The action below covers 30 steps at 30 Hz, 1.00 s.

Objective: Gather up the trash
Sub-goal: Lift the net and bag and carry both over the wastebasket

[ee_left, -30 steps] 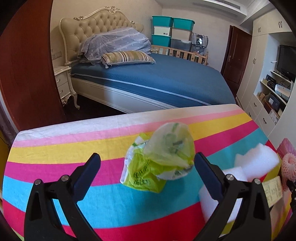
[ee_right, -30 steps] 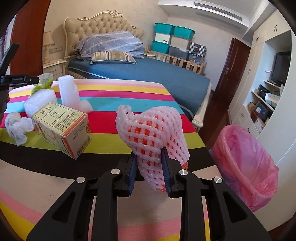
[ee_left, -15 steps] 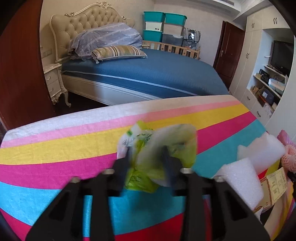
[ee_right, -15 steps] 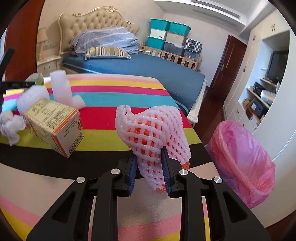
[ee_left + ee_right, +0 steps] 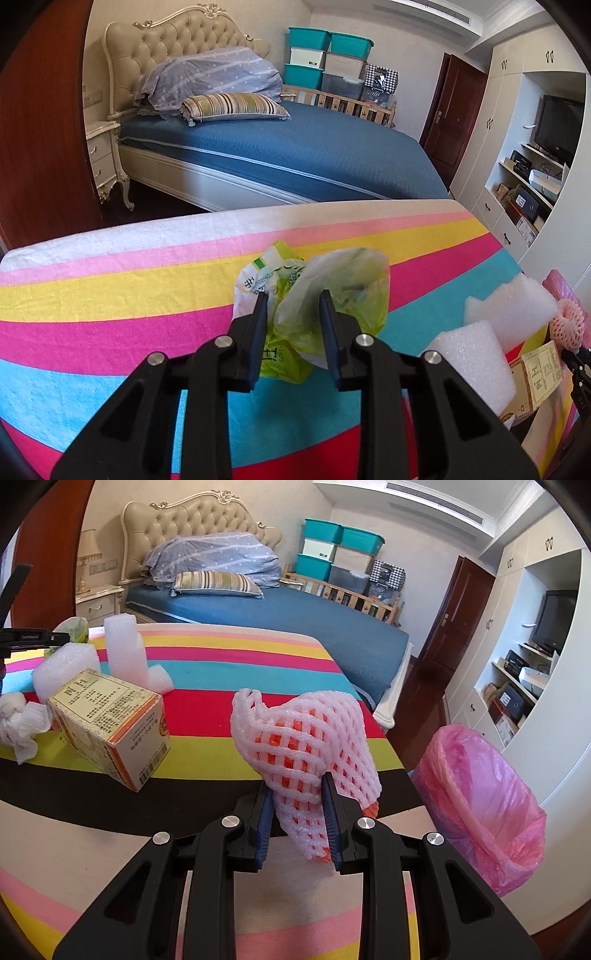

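My left gripper (image 5: pixel 293 295) has its jaws closing on a crumpled green and clear plastic bag (image 5: pixel 351 280), and the pads press its folds just above the striped tablecloth (image 5: pixel 110 295). A pink foam fruit net (image 5: pixel 303 731) with orange showing through it hangs in my right gripper (image 5: pixel 295 786), which is shut on it over the table's near right corner. To the right of that corner, lower down, stands a bin lined with a pink bag (image 5: pixel 480 794), its mouth open.
On the table lie a printed carton (image 5: pixel 107 720), white foam blocks (image 5: pixel 123 650) and a crumpled tissue (image 5: pixel 18 723). The foam (image 5: pixel 476 362) sits just right of my left gripper. A bed (image 5: pixel 295 155) is beyond the table, with wall shelves (image 5: pixel 517 686) at right.
My left gripper went from wide open around the green bag to shut on it, crumpling it. The right gripper kept its hold on the foam net and barely moved.
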Available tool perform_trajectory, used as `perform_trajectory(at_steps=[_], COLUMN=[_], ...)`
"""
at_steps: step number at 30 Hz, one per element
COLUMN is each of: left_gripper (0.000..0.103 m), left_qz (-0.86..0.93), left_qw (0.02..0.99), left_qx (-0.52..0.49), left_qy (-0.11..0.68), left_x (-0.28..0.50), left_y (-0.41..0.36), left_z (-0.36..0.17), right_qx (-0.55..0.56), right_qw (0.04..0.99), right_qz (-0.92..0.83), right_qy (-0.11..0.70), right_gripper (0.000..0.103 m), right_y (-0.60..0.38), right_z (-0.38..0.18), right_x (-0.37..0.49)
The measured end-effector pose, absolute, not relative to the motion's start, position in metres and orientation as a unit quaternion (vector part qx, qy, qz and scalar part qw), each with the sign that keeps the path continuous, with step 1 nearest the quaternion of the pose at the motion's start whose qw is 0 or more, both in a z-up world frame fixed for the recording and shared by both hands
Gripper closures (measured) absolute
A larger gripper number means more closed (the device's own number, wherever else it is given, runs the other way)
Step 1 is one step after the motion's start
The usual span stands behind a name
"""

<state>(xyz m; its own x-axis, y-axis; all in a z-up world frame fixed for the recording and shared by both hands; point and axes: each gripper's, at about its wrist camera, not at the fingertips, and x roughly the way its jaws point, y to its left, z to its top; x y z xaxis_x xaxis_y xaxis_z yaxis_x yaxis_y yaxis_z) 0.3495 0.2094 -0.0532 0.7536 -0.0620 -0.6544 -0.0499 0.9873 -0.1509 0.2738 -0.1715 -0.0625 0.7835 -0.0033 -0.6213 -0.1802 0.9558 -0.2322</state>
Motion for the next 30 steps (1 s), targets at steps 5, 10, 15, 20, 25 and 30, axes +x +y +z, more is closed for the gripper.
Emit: perform_trajectory(at_steps=[5,10,15,20,25,30], left_gripper=[0.078,0.078,0.078,0.078,0.078,0.078], left_qz=[-0.001,0.003,0.021,0.031,0.030,-0.002], left_qw=[0.935,0.941,0.944,0.957,0.966,0.967], left_qx=[-0.078,-0.066,-0.062,-0.031,-0.035,-0.043], left_qy=[0.346,0.333,0.323,0.286,0.254,0.251], left_x=[0.349,0.346,0.331,0.290,0.245,0.217], left_y=[0.206,0.201,0.200,0.178,0.142,0.100], left_z=[-0.053,-0.049,-0.034,-0.001,0.016,0.018], right_qx=[-0.127,-0.081,-0.047,-0.035,-0.016,0.001], right_qw=[0.937,0.943,0.946,0.948,0.947,0.949], right_qz=[0.062,0.069,0.074,0.087,0.110,0.128], right_qy=[0.318,0.316,0.311,0.304,0.302,0.289], right_gripper=[0.078,0.078,0.078,0.078,0.078,0.078], right_y=[-0.176,-0.193,-0.205,-0.208,-0.213,-0.215], right_z=[-0.059,-0.054,-0.050,-0.049,-0.047,-0.043], right_x=[0.271,0.271,0.272,0.268,0.268,0.262])
